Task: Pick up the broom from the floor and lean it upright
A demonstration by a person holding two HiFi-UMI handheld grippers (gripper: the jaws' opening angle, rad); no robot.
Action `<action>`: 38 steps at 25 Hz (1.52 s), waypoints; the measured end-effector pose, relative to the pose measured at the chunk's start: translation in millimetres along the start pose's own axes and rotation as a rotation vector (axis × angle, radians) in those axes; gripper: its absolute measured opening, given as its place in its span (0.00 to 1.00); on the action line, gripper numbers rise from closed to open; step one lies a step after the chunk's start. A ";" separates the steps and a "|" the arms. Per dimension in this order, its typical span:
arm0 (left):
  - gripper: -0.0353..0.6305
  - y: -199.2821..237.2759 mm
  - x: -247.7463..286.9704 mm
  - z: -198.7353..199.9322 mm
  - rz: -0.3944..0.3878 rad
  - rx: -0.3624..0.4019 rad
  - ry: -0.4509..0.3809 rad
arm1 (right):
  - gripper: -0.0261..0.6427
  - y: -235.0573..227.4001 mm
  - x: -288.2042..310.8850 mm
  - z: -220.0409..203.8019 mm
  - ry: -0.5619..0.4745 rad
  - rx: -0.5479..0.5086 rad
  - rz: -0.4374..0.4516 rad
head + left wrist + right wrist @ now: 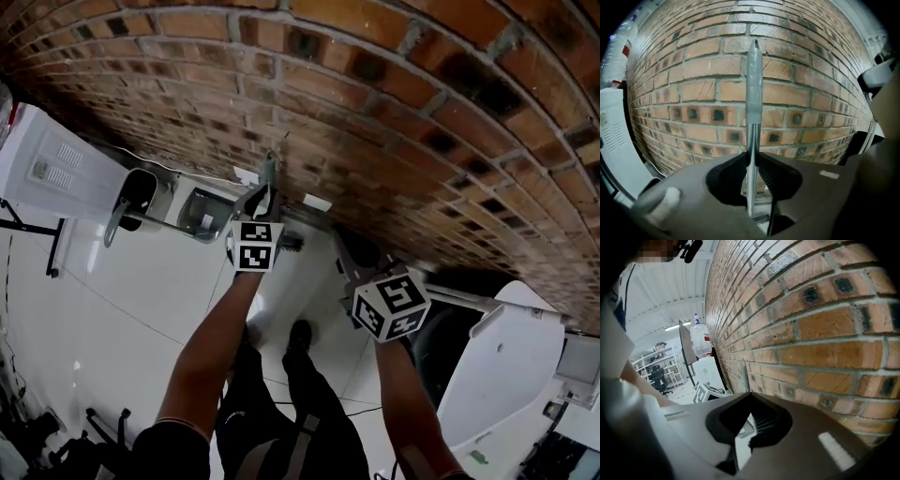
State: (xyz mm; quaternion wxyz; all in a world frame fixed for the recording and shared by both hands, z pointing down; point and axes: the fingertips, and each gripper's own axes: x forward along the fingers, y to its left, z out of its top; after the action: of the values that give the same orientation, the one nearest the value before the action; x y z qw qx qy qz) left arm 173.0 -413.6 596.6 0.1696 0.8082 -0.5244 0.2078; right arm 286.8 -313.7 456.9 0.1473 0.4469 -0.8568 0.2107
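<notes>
The broom's handle (753,89), a silver shaft with a grey grip at its top, stands upright close in front of the brick wall. My left gripper (753,159) is shut on the shaft just below the grip. In the head view the left gripper (262,201) holds the handle (270,171) against the wall's foot. My right gripper (352,255) is to the right of it, near the wall, apart from the broom. In the right gripper view its tips (749,394) meet with nothing between them, and the grey handle (744,376) shows beyond. The broom's head is hidden.
The brick wall (375,112) fills the far side. A white water dispenser (56,169) with a bottle (701,339) stands at the left, and a white unit (506,366) at the right. The person's legs and shoes (300,333) are on the glossy white floor (112,309).
</notes>
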 end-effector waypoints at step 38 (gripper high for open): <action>0.30 -38.5 48.9 1.8 -0.059 0.061 0.049 | 0.04 -38.1 -28.2 -7.8 -0.001 0.016 0.002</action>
State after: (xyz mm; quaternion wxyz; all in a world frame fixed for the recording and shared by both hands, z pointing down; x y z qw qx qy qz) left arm 226.4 -437.4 618.0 0.1638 0.8226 -0.4895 0.2383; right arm 334.5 -309.5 459.9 0.1430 0.4472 -0.8558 0.2173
